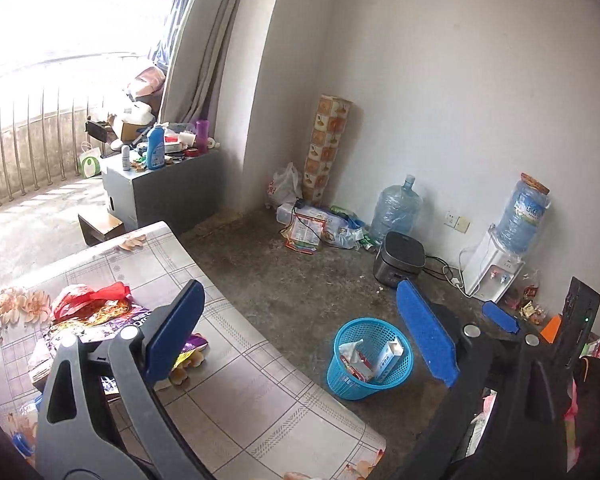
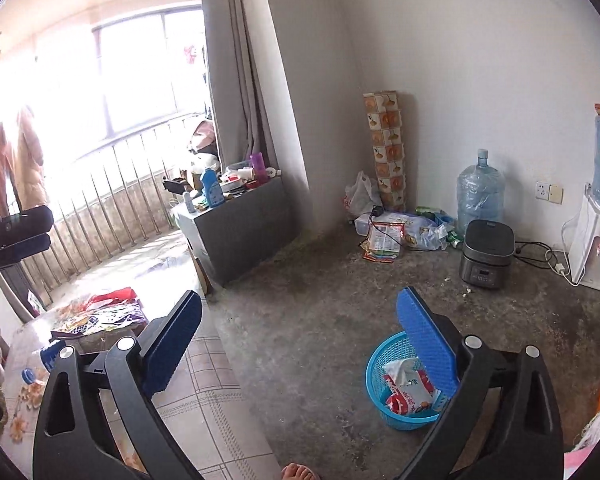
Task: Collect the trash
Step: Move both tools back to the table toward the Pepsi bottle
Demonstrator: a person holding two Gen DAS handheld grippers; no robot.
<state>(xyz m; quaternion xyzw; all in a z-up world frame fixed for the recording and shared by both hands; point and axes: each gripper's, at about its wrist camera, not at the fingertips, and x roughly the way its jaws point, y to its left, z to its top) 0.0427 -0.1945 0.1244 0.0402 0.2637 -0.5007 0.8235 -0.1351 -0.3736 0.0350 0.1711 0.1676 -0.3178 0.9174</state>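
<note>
The left gripper (image 1: 300,332) has its blue-padded fingers (image 1: 176,330) spread wide with nothing between them. Under and just behind its left-hand finger lies a heap of wrappers (image 1: 96,316) on the table (image 1: 260,396), topped by a red plastic bag (image 1: 88,296). Between the two fingers, a little beyond the table's edge, a blue mesh basket (image 1: 370,354) stands on the concrete floor (image 1: 300,280); it holds a small carton (image 1: 388,354) and crumpled packets. Past the right-hand finger the tip of the other gripper shows.

The right gripper (image 2: 300,340) is likewise opened wide and empty. Its right-hand finger (image 2: 426,344) partly covers the basket (image 2: 384,368), in which a white tissue and a red-and-white packet (image 2: 408,396) can be seen. Beyond its left-hand finger the same wrappers (image 2: 100,316) lie on the table. A bare foot (image 2: 298,472) shows at the bottom edge, between the fingers.

Farther off, ahead of the right-hand fingers, a dark rice cooker (image 2: 486,254) sits on the floor, with a white water dispenser (image 2: 594,240) to its right. Against the far wall are an empty water jug (image 2: 480,190), a litter of packets and bags (image 2: 396,232), and a tall patterned roll (image 2: 386,148) in the corner. Ahead of the left-hand fingers, a grey cabinet (image 2: 236,228) crowded with bottles stands by the curtain (image 2: 236,60).
</note>
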